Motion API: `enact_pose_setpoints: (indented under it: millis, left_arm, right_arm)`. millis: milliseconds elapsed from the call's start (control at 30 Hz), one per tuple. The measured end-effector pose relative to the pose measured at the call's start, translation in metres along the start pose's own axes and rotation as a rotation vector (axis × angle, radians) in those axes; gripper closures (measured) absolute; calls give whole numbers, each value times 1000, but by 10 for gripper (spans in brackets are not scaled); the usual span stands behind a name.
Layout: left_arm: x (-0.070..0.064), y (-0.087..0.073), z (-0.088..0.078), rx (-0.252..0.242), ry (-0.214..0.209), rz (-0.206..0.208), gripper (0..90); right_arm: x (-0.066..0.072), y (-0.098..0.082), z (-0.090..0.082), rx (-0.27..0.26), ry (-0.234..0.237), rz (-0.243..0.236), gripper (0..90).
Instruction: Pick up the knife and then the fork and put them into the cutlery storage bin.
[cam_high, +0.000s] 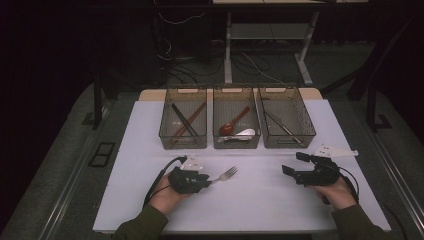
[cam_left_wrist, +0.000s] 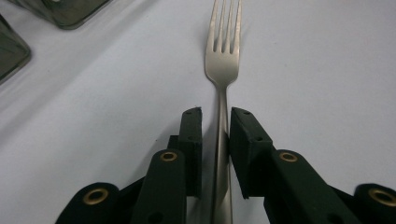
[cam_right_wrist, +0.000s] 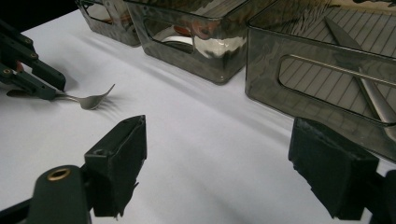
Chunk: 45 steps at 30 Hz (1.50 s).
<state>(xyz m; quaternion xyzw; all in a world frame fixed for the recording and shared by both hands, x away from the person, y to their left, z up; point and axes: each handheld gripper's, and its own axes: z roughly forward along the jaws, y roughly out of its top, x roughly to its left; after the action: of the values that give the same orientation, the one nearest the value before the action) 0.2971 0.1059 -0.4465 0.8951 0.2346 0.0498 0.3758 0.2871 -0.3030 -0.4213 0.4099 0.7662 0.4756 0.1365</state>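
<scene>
A metal fork lies flat on the white table, tines pointing away from my left hand. My left gripper straddles its handle. The right pad sits against the handle, while a slim gap shows beside the left pad, so the jaws are not clamped. In the right gripper view the fork rests on the table with the left gripper at its handle end. My right gripper hovers low at the right, open wide with nothing between its jaws.
Three smoky plastic bins stand in a row at the back. The left bin holds chopsticks, the middle bin spoons, the right bin knives. The white table ends just before my forearms.
</scene>
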Motion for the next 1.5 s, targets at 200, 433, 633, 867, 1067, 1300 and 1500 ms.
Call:
enact_pose_setpoints:
  millis: [200,433,633,867,1067,1300,1500]
  left_arm:
    - [-3,0,1,10,-3,58,814]
    - [-6,2,2,10,12,66,840]
    - [-10,9,-3,-26,24,83,841]
    - [-21,22,-6,-75,26,102,841]
    - [-29,30,-6,-115,33,103,841]
    - [-32,33,-7,-136,44,118,841]
    - [-31,33,-9,-143,57,121,840]
  right_arm:
    - [0,0,1,0,0,-3,188]
    - [2,0,2,7,9,-3,188]
    - [5,4,7,17,84,51,188]
    - [23,19,23,4,214,79,298]
    - [45,35,49,39,294,42,407]
    - [59,42,75,66,335,49,589]
    - [61,43,82,70,339,71,748]
